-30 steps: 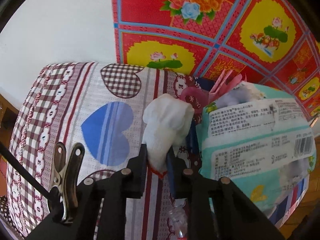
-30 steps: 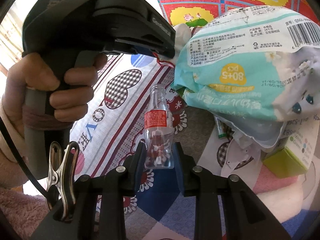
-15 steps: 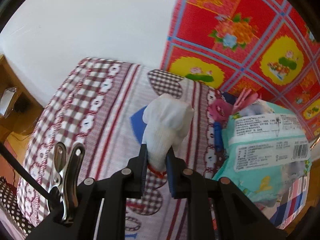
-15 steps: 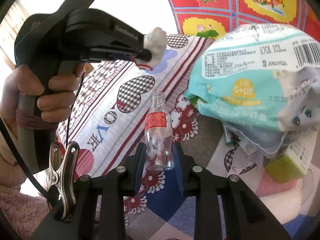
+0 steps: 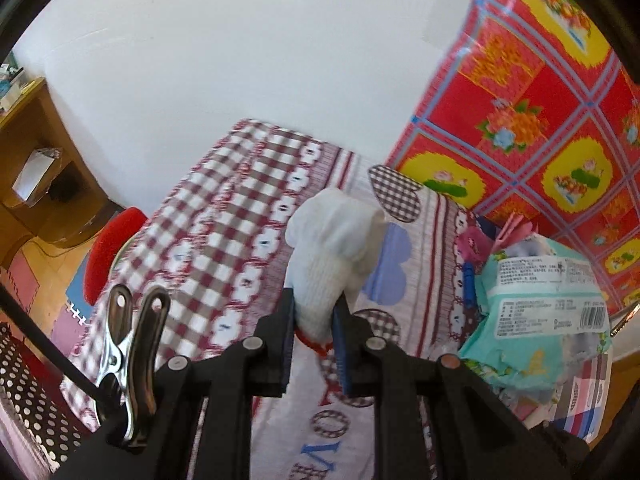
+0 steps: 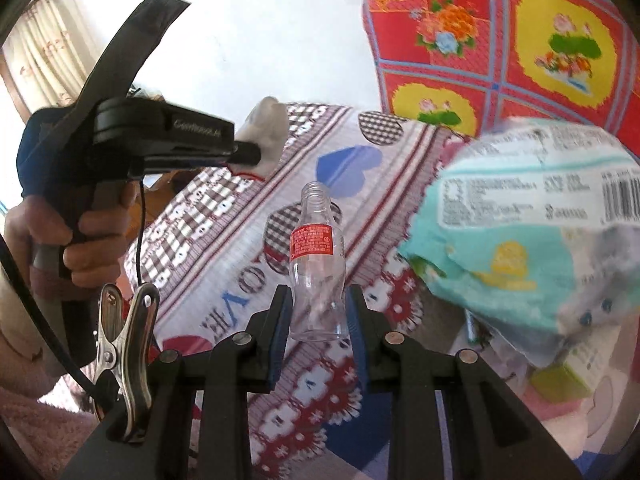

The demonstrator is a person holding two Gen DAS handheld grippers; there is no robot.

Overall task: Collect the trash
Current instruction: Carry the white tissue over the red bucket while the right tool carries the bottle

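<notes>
My left gripper (image 5: 314, 312) is shut on a crumpled white glove (image 5: 334, 256) with a red cuff thread, held up above the heart-patterned bed cover (image 5: 224, 240). The left gripper (image 6: 256, 156) and the white glove (image 6: 266, 128) also show in the right wrist view, at upper left. My right gripper (image 6: 319, 312) is shut on a small clear plastic bottle (image 6: 318, 260) with a red label and no cap, held upright above the bed.
A teal pack of wipes (image 6: 532, 224) lies on the bed at the right, also in the left wrist view (image 5: 540, 312). A red floral sheet (image 5: 540, 100) hangs behind. A green box (image 6: 560, 380) lies under the pack. A wooden desk (image 5: 32, 168) and red stool (image 5: 108, 252) stand left of the bed.
Both grippers have lifted and pulled back from the wipes pack, each keeping its object. The left gripper has swung left, toward the bed's edge and the wall.
</notes>
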